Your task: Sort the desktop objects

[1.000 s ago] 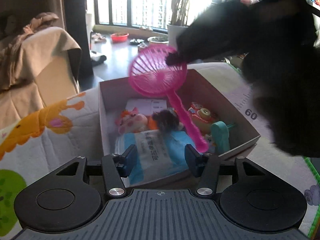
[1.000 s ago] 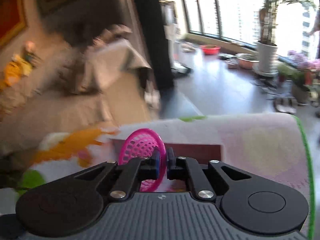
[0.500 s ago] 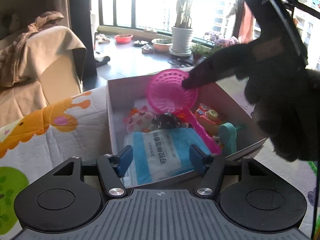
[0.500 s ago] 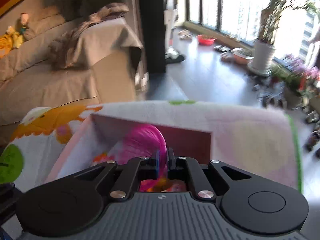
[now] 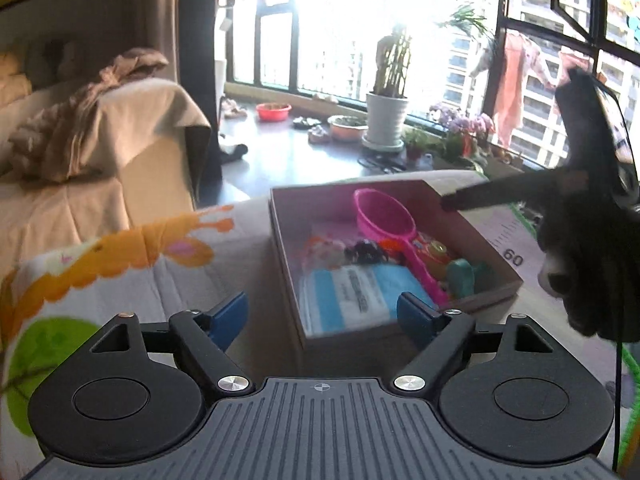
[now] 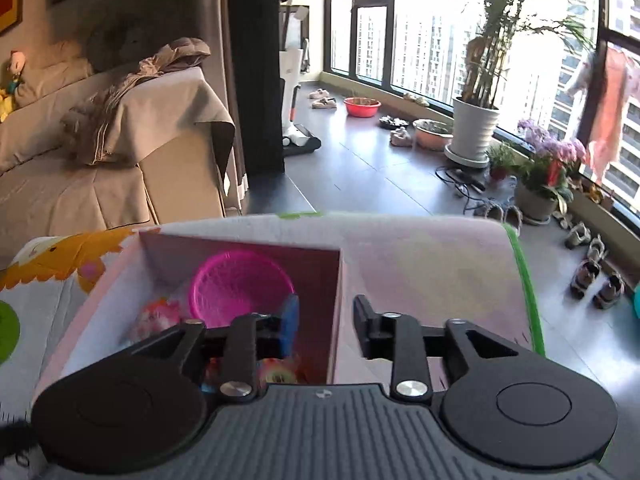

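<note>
While jaws of both grippers open, pink scoop (image 5: 390,227) lies free in box (image 5: 496,258). Scoop: bright pink plastic, round holey bowl, long thin handle. Bowl leans up by far wall, handle rests on toys. Left gripper (image 5: 320,316) wide, nothing between jaws. Right gripper (image 6: 326,328) part open over box wall, holding nothing.

You see a pink strainer (image 5: 384,216) in the brown box (image 5: 496,256), beside a blue-and-white packet (image 5: 348,300).
</note>
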A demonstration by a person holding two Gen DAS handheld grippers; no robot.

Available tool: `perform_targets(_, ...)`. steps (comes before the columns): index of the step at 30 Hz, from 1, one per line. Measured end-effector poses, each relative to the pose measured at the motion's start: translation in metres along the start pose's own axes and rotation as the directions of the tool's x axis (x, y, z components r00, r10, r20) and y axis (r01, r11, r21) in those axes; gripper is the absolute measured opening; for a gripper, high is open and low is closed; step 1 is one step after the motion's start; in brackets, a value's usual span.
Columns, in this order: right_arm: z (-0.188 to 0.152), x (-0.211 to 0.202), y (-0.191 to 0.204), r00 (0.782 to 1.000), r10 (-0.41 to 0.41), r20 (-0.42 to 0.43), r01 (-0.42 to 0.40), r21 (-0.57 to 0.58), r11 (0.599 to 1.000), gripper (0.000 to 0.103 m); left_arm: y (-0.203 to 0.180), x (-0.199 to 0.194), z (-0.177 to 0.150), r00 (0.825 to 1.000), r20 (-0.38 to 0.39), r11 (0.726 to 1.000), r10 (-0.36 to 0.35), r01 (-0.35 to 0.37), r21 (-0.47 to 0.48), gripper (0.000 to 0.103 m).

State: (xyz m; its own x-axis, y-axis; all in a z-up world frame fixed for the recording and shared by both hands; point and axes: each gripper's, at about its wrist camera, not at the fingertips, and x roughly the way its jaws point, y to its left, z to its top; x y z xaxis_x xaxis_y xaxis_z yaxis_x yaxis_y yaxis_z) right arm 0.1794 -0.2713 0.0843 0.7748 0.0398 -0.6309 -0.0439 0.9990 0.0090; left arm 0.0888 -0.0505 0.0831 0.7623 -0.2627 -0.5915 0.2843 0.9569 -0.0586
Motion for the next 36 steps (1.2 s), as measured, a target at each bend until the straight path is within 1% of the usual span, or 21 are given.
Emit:
perform_targets(3, -0.019, -0.002, -0.007, 0.996, 0.058, -0.061, -0.054, 0.057, 0.997, 0.037, 0.003, 0.005, -0.009, 0.999, -0.024, 1.0, -0.021, 0.021, -0.018, 0.089)
perform_targets(4, -0.024, 0.0, -0.007, 0.993, 0.084, -0.084, -0.078, 0.081, 0.994, 0.04, 0.003, 0.006, -0.011, 0.999, -0.031, 0.999, -0.034, 0.033, -0.022, 0.09)
perform_targets(5, -0.028, 0.0, -0.007, 0.992, 0.091, -0.09, -0.082, 0.097, 0.992, 0.042, 0.005, 0.007, -0.013, 0.998, -0.039, 0.998, -0.055, 0.054, -0.027, 0.09)
perform_targets(7, -0.033, 0.0, -0.002, 0.994, 0.085, -0.076, -0.077, 0.103, 0.992, 0.049, 0.007, 0.015, -0.018, 0.995, -0.053, 0.996, -0.084, 0.082, -0.032, 0.09)
perform_targets(9, -0.032, 0.001, 0.004, 0.995, 0.079, -0.067, -0.071, 0.111, 0.991, 0.054, 0.011, 0.021, -0.021, 0.995, -0.057, 0.996, -0.088, 0.086, -0.036, 0.09)
perform_targets(11, -0.031, 0.004, 0.01, 0.994, 0.089, -0.064, -0.082, 0.107, 0.991, 0.054, 0.015, 0.025, -0.023, 0.996, -0.062, 0.996, -0.071, 0.068, -0.052, 0.09)
perform_targets(13, -0.03, 0.006, 0.016, 0.991, 0.119, -0.059, -0.113, 0.099, 0.989, 0.054, 0.019, 0.025, -0.023, 0.995, -0.067, 0.995, -0.076, 0.071, -0.07, 0.09)
perform_targets(14, -0.03, 0.007, 0.02, 0.989, 0.134, -0.057, -0.128, 0.093, 0.987, 0.054, 0.02, 0.023, -0.023, 0.995, -0.064, 0.995, -0.077, 0.072, -0.071, 0.091)
perform_targets(15, -0.03, 0.008, 0.025, 0.988, 0.144, -0.056, -0.139, 0.082, 0.987, 0.055, 0.02, 0.021, -0.024, 0.996, -0.06, 0.996, -0.061, 0.057, -0.064, 0.091)
perform_targets(16, -0.029, 0.01, 0.031, 0.988, 0.145, -0.053, -0.141, 0.067, 0.988, 0.056, 0.021, 0.02, -0.025, 0.997, -0.06, 0.997, -0.056, 0.052, -0.061, 0.091)
perform_targets(19, -0.03, 0.011, 0.04, 0.99, 0.135, -0.041, -0.133, 0.044, 0.99, 0.06, 0.024, 0.016, -0.026, 0.996, -0.055, 0.995, -0.074, 0.07, -0.071, 0.091)
perform_targets(21, -0.032, 0.009, 0.039, 0.989, 0.144, -0.038, -0.142, 0.054, 0.988, 0.06, 0.023, 0.013, -0.026, 0.996, -0.048, 0.996, -0.071, 0.068, -0.06, 0.091)
perform_targets(23, -0.034, 0.004, 0.032, 0.984, 0.172, -0.042, -0.168, 0.084, 0.982, 0.06, 0.021, 0.011, -0.027, 0.996, -0.049, 0.996, -0.069, 0.067, -0.055, 0.092)
perform_targets(26, -0.04, -0.007, 0.021, 0.978, 0.205, -0.032, -0.2, 0.124, 0.972, 0.06, 0.018, 0.01, -0.029, 0.997, -0.062, 0.997, -0.045, 0.041, -0.058, 0.094)
perform_targets(30, -0.05, -0.028, 0.015, 0.987, 0.162, 0.001, -0.161, 0.119, 0.98, 0.062, 0.016, 0.01, -0.031, 0.994, -0.101, 0.997, 0.047, -0.053, -0.056, 0.096)
perform_targets(32, -0.056, -0.04, 0.01, 0.987, 0.158, 0.013, -0.158, 0.132, 0.979, 0.066, 0.019, 0.008, -0.032, 0.991, -0.113, 0.995, 0.07, -0.078, -0.069, 0.096)
perform_targets(36, -0.077, -0.064, 0.005, 0.989, 0.143, 0.037, -0.147, 0.146, 0.978, 0.08, 0.025, 0.002, -0.041, 0.987, -0.129, 0.99, 0.096, -0.108, -0.092, 0.099)
